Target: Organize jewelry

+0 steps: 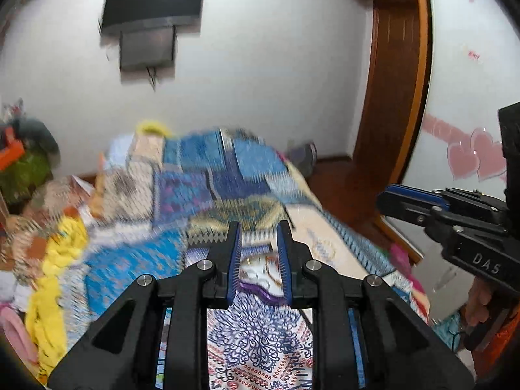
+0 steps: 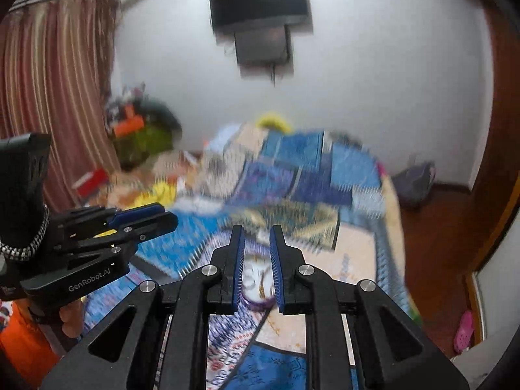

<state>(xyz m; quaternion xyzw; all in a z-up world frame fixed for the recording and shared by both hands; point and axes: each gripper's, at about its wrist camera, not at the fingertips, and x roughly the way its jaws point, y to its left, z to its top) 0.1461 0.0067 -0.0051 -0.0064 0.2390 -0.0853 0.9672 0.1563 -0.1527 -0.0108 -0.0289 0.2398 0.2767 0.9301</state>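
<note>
1. Purple edging marks a tray (image 1: 260, 287) lying on the bed (image 1: 136, 260); it sits between the blue pads of the left gripper (image 1: 258, 260) in the left wrist view, with what looks like beaded jewelry (image 1: 271, 271) on its pale surface.
2. From the right wrist view the same tray (image 2: 258, 302) shows between the pads of the right gripper (image 2: 256, 260), with thin chains (image 2: 256, 276) blurred on it.
3. Both pairs of jaws stand narrowly apart with nothing between them; they are raised over the near end of the bed, not touching the tray.
4. Seen from the left wrist camera, the right gripper (image 1: 390, 200) pokes in from the right, level and side-on, so its gap is hard to read there.
5. Seen from the right wrist camera, the left gripper (image 2: 162, 216) pokes in from the left; a hand (image 2: 71, 320) holds its handle below.
6. A patchwork of blue and patterned cloths covers the bed, with a yellow cloth (image 1: 55, 260) heaped along its left edge.
7. On the far white wall hangs a dark TV (image 2: 260, 0) with a box below it.
8. A striped curtain (image 2: 48, 97) hangs at far left, beside a heap of clutter (image 2: 143, 130).
9. A wooden door frame (image 1: 406, 97) stands at right, next to a panel with pink hearts (image 1: 474, 157).
10. Motion blur smears the bed, so the pieces of jewelry cannot be told apart.
</note>
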